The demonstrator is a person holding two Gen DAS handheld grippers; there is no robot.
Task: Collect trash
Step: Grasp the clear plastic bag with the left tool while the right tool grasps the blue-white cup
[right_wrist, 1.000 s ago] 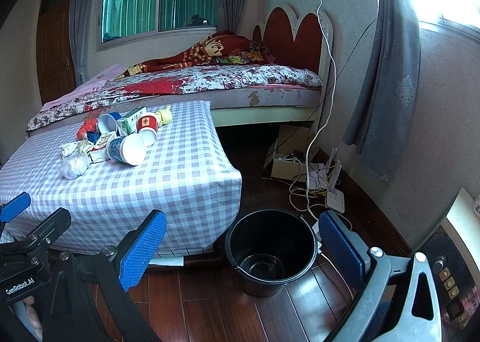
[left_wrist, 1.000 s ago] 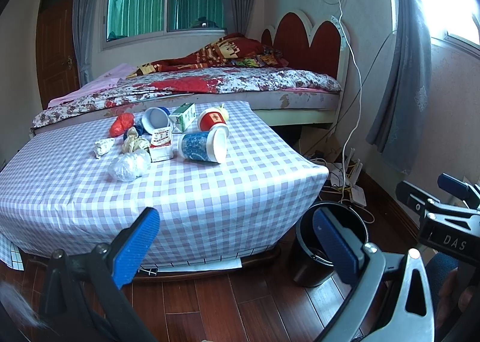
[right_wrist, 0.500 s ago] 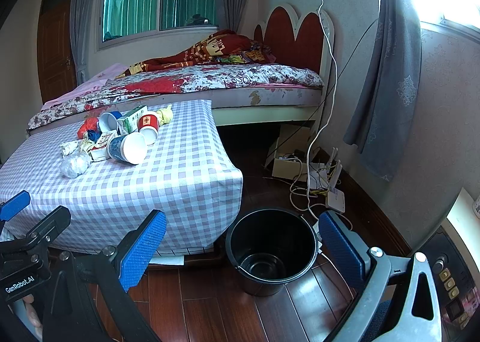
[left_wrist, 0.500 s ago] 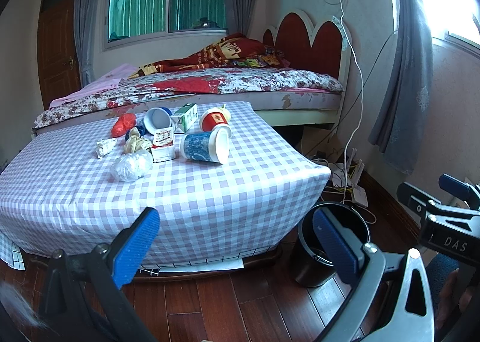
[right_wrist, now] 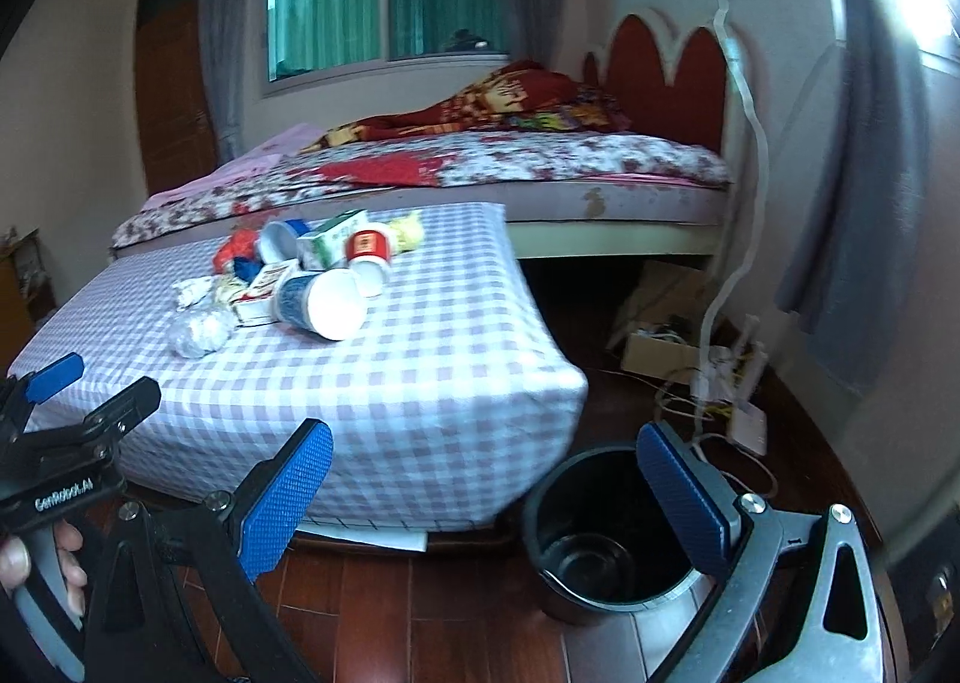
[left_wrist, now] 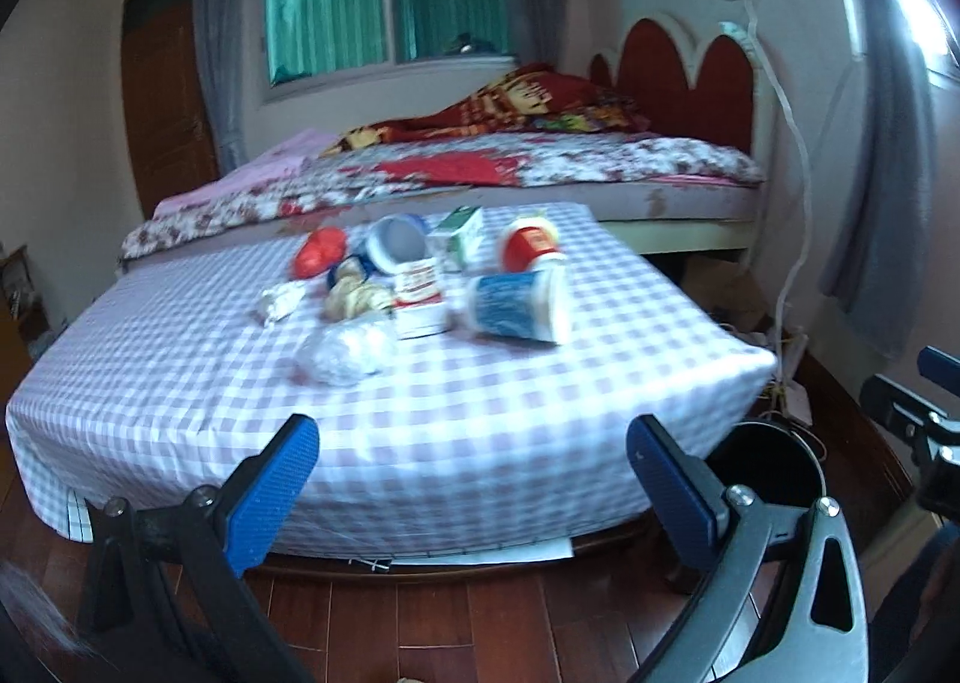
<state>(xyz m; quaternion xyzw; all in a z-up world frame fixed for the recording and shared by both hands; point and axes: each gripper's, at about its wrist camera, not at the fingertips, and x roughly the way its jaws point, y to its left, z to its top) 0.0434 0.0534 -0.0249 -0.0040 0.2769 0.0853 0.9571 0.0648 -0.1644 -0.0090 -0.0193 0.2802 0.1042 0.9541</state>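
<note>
A: Item: trash heap [left_wrist: 420,287], mid tabletop [left_wrist: 180,383], well ahead of left tongs [left_wrist: 474,479] and right tongs [right_wrist: 486,491]; both spread wide, empty.
B: Clearance?
A: Near cloth edge bare; black bucket [right_wrist: 606,539] on the floor by the corner.
B: Contents?
A: Tipped blue cup [left_wrist: 519,308], red cup [left_wrist: 531,245], cartons, crumpled wrappers

cups, cartons, wrappers [left_wrist: 420,287] clustered on checked table [left_wrist: 480,401]
</note>
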